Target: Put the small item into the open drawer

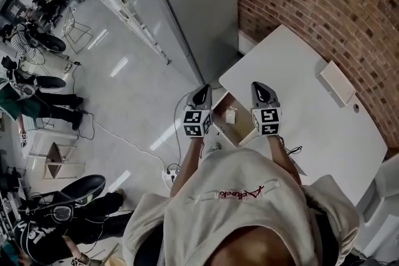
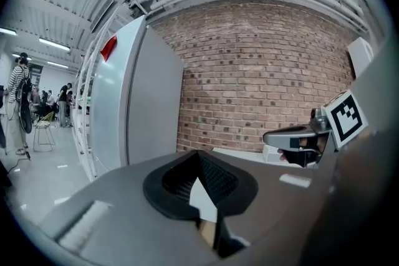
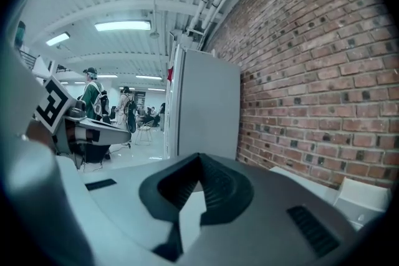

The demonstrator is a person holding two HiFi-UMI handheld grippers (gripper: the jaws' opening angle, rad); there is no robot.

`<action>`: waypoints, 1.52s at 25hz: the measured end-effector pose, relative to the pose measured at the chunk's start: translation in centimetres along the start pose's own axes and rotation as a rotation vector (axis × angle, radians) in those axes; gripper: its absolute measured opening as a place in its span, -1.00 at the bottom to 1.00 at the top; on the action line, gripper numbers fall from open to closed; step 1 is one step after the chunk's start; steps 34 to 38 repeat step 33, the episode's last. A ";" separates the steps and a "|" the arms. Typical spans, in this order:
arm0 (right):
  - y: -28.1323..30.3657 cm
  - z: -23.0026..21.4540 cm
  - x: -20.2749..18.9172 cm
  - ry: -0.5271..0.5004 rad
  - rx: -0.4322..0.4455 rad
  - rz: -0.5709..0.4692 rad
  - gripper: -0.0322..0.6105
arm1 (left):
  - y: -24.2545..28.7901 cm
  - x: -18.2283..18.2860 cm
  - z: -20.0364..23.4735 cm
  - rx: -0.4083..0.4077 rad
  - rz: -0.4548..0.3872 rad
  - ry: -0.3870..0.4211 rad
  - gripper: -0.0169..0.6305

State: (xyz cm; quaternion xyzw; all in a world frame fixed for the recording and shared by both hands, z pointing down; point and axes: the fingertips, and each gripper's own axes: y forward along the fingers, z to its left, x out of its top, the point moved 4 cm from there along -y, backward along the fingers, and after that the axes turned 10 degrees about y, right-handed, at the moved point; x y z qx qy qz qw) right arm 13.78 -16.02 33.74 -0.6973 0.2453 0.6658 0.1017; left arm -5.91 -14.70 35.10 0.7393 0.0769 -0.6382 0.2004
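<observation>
Jaws of our left gripper (image 1: 201,95) and right gripper (image 1: 264,94) are pressed together, holding nothing. We see the small white item (image 1: 230,116) lying in the open drawer (image 1: 240,129), between and below them.

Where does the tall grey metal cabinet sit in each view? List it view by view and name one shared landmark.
Head view: the tall grey metal cabinet runs down from top centre.
Left gripper view: the cabinet stands left of centre.
Right gripper view: the cabinet stands at centre.
Shared landmark: the red brick wall, to the cabinet's right in all three views.
</observation>
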 end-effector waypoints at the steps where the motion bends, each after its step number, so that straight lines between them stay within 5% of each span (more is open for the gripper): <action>1: -0.3 -0.1 0.2 0.000 -0.003 -0.009 -0.86 | -0.2 0.2 -0.1 0.002 -0.003 0.008 -0.92; 19: -2.5 -0.1 -1.0 -0.008 0.016 0.010 -0.86 | -2.5 0.3 -0.3 0.069 -0.016 0.004 -0.92; 23: -2.5 0.0 -1.5 -0.004 0.020 0.021 -0.86 | -2.3 0.4 -1.1 0.061 -0.006 0.052 -0.92; 38: -2.0 0.4 -1.4 0.002 0.025 0.026 -0.86 | -2.0 0.4 -0.8 0.055 -0.006 0.027 -0.92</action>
